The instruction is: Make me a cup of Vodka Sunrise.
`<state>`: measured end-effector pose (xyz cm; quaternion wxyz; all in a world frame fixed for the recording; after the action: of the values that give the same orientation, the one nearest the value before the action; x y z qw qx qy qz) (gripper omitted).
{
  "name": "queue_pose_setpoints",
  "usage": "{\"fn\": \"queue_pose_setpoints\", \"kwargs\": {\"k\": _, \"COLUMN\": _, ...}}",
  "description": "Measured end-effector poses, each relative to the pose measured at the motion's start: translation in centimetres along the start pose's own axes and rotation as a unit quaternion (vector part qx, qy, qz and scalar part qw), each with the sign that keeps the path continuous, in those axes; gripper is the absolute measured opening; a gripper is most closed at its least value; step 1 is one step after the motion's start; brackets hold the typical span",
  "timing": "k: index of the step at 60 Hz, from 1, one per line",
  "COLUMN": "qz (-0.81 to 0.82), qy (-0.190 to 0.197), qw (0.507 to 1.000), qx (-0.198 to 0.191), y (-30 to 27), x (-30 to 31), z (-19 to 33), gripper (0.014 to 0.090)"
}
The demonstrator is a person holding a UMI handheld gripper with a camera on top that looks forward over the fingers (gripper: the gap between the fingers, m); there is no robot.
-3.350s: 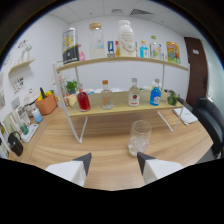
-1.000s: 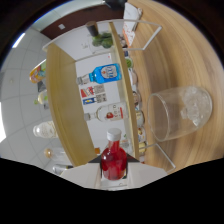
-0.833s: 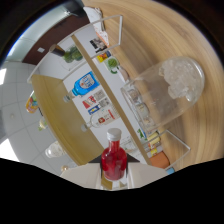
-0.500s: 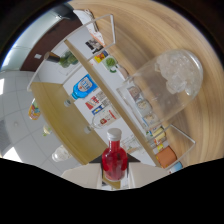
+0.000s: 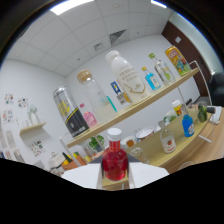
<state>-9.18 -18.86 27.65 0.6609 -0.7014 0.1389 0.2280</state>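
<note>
A small bottle of red liquid point(image 5: 115, 163) with a white cap stands between my fingers, its neck pointing away from me. My gripper point(image 5: 115, 178) is shut on the bottle, with the pale fingertips point(image 5: 144, 173) pressed against its sides. The drinking glass is out of view. Beyond the bottle stands a two-level wooden shelf point(image 5: 150, 103). On its lower board are a blue bottle point(image 5: 187, 125) and a clear bottle with a red label point(image 5: 168, 143).
The upper shelf board carries a large white jar point(image 5: 125, 75), a tall clear jar point(image 5: 95, 95), a dark canister point(image 5: 72, 118) and an orange carton point(image 5: 177, 59). A brown door point(image 5: 192, 45) lies beyond the shelf's far end, and a small wall shelf point(image 5: 30, 128) hangs at the other end.
The view has swung from a steep tilt over the glass back toward level. The glass has left the view. The red bottle stays gripped between the fingers.
</note>
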Motion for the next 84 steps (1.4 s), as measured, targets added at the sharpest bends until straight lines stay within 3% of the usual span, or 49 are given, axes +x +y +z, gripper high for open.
{"fn": "queue_pose_setpoints", "kwargs": {"k": 7, "qz": -0.113, "qy": 0.029, "qw": 0.992, "qx": -0.047, "y": 6.6, "x": 0.9, "z": 1.2, "gripper": 0.0348}}
{"fn": "queue_pose_setpoints", "kwargs": {"k": 16, "qz": -0.180, "qy": 0.056, "qw": 0.972, "qx": -0.139, "y": 15.9, "x": 3.4, "z": 2.1, "gripper": 0.0348}}
{"fn": "queue_pose_setpoints", "kwargs": {"k": 30, "qz": -0.222, "qy": 0.080, "qw": 0.949, "qx": -0.209, "y": 22.3, "x": 5.9, "z": 2.8, "gripper": 0.0348}}
{"fn": "queue_pose_setpoints", "kwargs": {"k": 54, "qz": -0.217, "qy": 0.104, "qw": 0.929, "qx": -0.279, "y": 26.7, "x": 7.4, "z": 1.8, "gripper": 0.0356}}
{"fn": "queue_pose_setpoints", "kwargs": {"k": 77, "qz": -0.217, "qy": 0.091, "qw": 0.925, "qx": -0.298, "y": 27.3, "x": 7.3, "z": 0.0, "gripper": 0.0380}}
{"fn": "queue_pose_setpoints", "kwargs": {"k": 80, "qz": -0.214, "qy": 0.091, "qw": 0.926, "qx": -0.298, "y": 27.0, "x": 7.3, "z": -0.2, "gripper": 0.0423}}
{"fn": "queue_pose_setpoints", "kwargs": {"k": 84, "qz": -0.209, "qy": 0.084, "qw": 0.930, "qx": -0.291, "y": 26.1, "x": 6.7, "z": -0.6, "gripper": 0.0570}}
